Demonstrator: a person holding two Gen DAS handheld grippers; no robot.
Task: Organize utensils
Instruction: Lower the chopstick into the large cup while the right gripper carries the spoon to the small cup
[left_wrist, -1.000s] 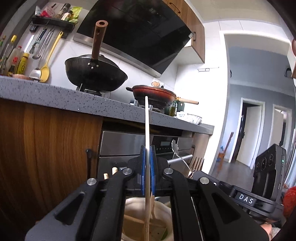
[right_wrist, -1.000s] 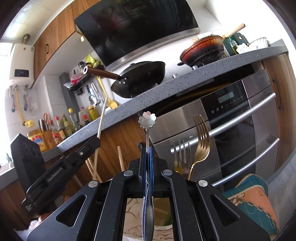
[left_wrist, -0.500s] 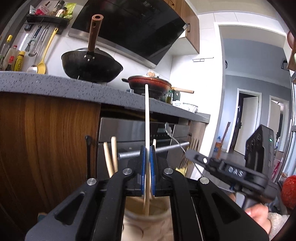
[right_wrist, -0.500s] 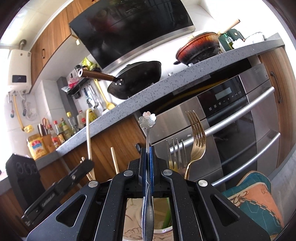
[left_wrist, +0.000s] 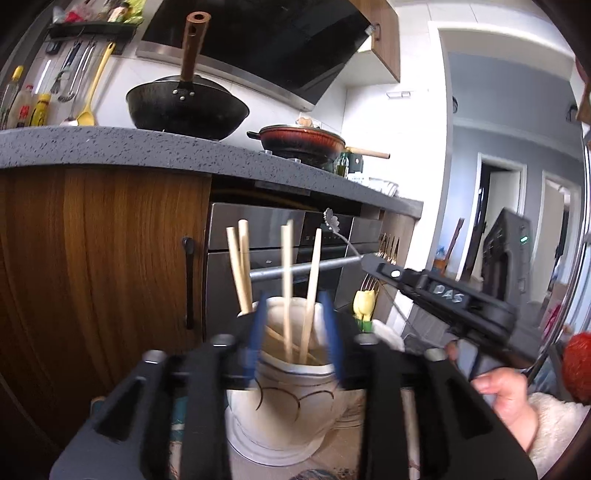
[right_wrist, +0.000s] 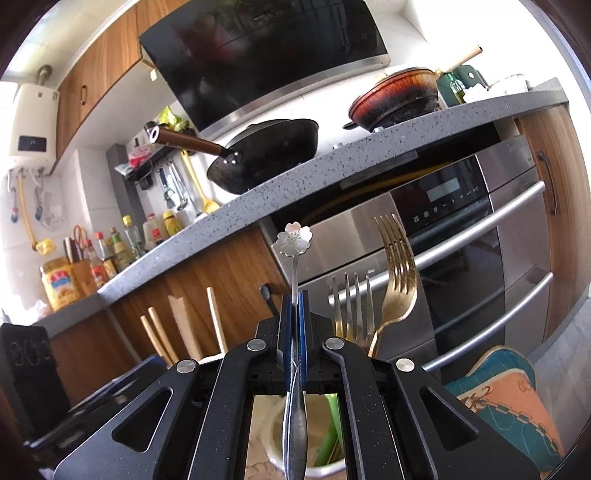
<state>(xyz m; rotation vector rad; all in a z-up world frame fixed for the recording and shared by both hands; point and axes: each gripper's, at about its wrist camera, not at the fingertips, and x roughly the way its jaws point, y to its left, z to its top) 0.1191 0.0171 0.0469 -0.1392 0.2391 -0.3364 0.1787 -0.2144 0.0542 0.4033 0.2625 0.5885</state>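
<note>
My left gripper (left_wrist: 293, 325) is open and empty, its blue pads on either side of a white ceramic jar (left_wrist: 288, 398). Several wooden chopsticks (left_wrist: 286, 280) stand in the jar. My right gripper (right_wrist: 294, 325) is shut on a silver spoon with a flower-shaped handle end (right_wrist: 294, 240), held upright over a cup (right_wrist: 317, 469). The right gripper also shows in the left wrist view (left_wrist: 373, 264), to the right of the jar, with the spoon's handle (left_wrist: 332, 221) sticking up. A silver fork (right_wrist: 349, 306) and a gold fork (right_wrist: 397, 266) stand just right of the spoon.
A wood cabinet (left_wrist: 92, 258) and a steel oven (right_wrist: 461, 266) stand close behind, under a grey counter (left_wrist: 110, 142) with a black wok (left_wrist: 188, 107) and a red pan (left_wrist: 303, 140). A patterned cushion (right_wrist: 506, 398) lies at right. A tulip ornament (left_wrist: 364, 304) sits beside the jar.
My left gripper has opened and let go of the chopstick, which now stands in the jar with the others. My right gripper still holds the spoon and has shifted slightly.
</note>
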